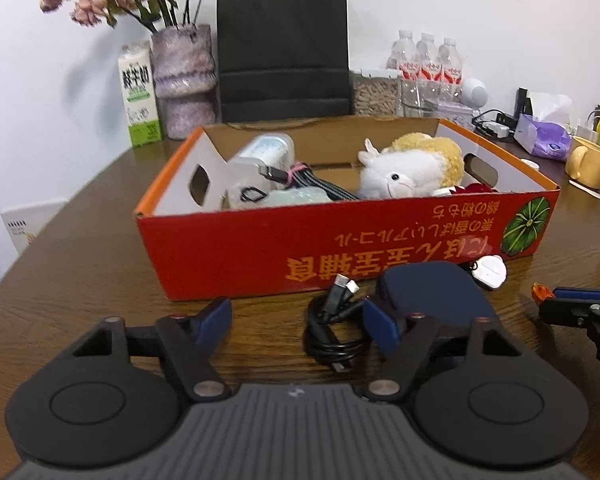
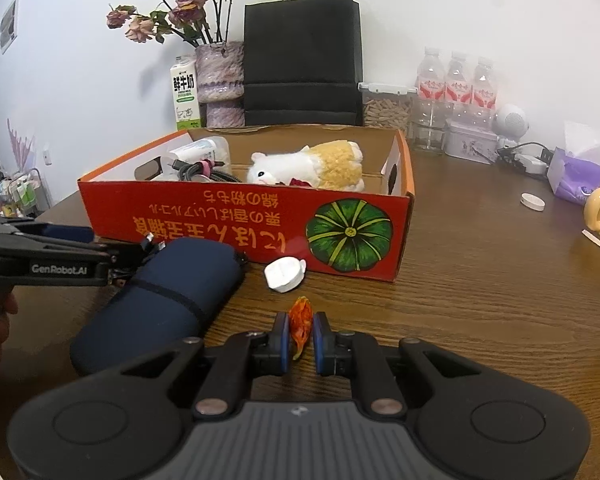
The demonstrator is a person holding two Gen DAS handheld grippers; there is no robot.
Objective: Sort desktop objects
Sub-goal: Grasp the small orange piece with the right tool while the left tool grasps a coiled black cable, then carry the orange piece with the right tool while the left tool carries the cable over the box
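A red cardboard box point(image 1: 260, 248) stands on the wooden table and holds a plush toy point(image 1: 412, 172), a cable bundle point(image 1: 308, 180) and a white bottle point(image 1: 260, 156). My left gripper point(image 1: 296, 320) is open just in front of the box; a coiled black cable point(image 1: 332, 332) lies between its fingers, nearer the right one. A navy pouch point(image 2: 160, 300) and a small white case point(image 2: 284, 274) lie beside the box. My right gripper point(image 2: 301, 336) is shut on a small orange wrapped item point(image 2: 301, 322), held low over the table.
Along the back wall stand a milk carton point(image 1: 138, 96), a vase of dried flowers point(image 1: 184, 80), a black paper bag point(image 1: 284, 48), water bottles point(image 1: 428, 64) and a jar. A tissue pack point(image 1: 544, 136) and a yellow mug point(image 1: 586, 162) sit at the right.
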